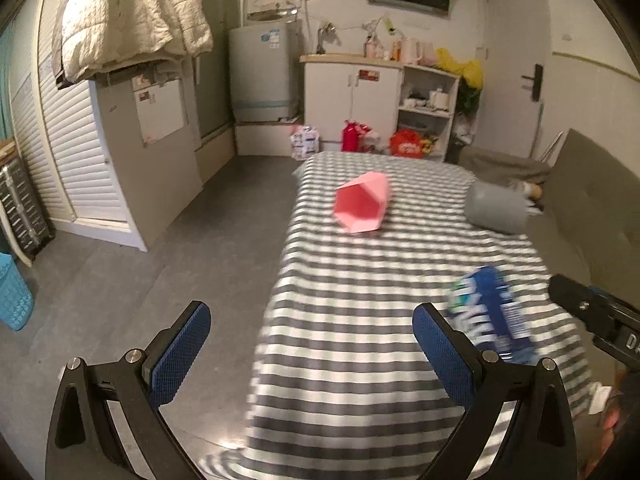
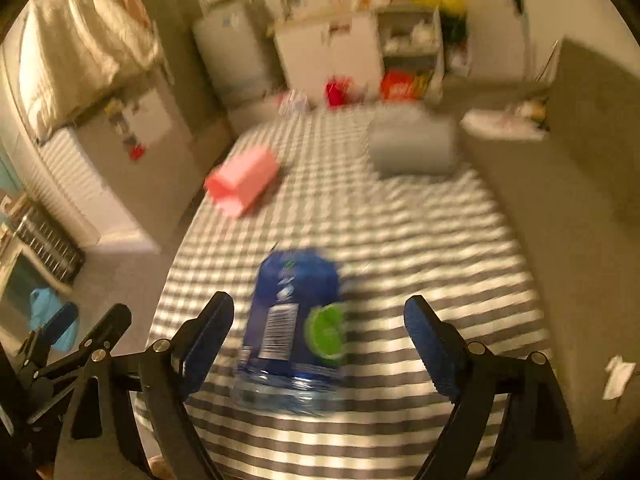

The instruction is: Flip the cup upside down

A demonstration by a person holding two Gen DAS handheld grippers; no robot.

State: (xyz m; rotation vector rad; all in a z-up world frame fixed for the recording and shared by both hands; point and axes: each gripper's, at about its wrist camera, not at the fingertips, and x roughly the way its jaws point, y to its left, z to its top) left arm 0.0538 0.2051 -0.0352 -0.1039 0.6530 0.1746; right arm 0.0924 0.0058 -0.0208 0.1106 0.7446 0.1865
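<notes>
**Tongs wide apart, cup on its side**

Cup (image 1: pixel 363 203) in pink plastic, faceted, lies on its side on the striped bedcover (image 1: pixel 360 300), its mouth turned toward the left wrist camera and a little to the left. From the right wrist view the same cup (image 2: pixel 242 186) sits far forward and to the left, close to the left edge of the bed, blurred.

The left gripper (image 1: pixel 311 354) has its two blue-padded fingers (image 1: pixel 182 354) spread wide, with nothing between them; it holds nothing and touches nothing. Its left finger is over the grey floor (image 1: pixel 140 280), its right finger over the bedcover. The cup is well apart from it, ahead and slightly right of centre.

The right gripper (image 2: pixel 319 346) is likewise spread wide and grips nothing. A blue-labelled bottle (image 2: pixel 294 328) with a lime picture lies on the bedcover between its two fingers, nearer the left one; the blur does not let me tell whether that finger touches it, and the right finger (image 2: pixel 434 350) is clearly apart from it. In the left wrist view the bottle (image 1: pixel 490 312) appears just behind the left gripper's right finger, with part of the right gripper's black body at the right edge.

A grey cushion (image 1: pixel 498 208) rests on the bed to the right of the cup, apart from it.
</notes>
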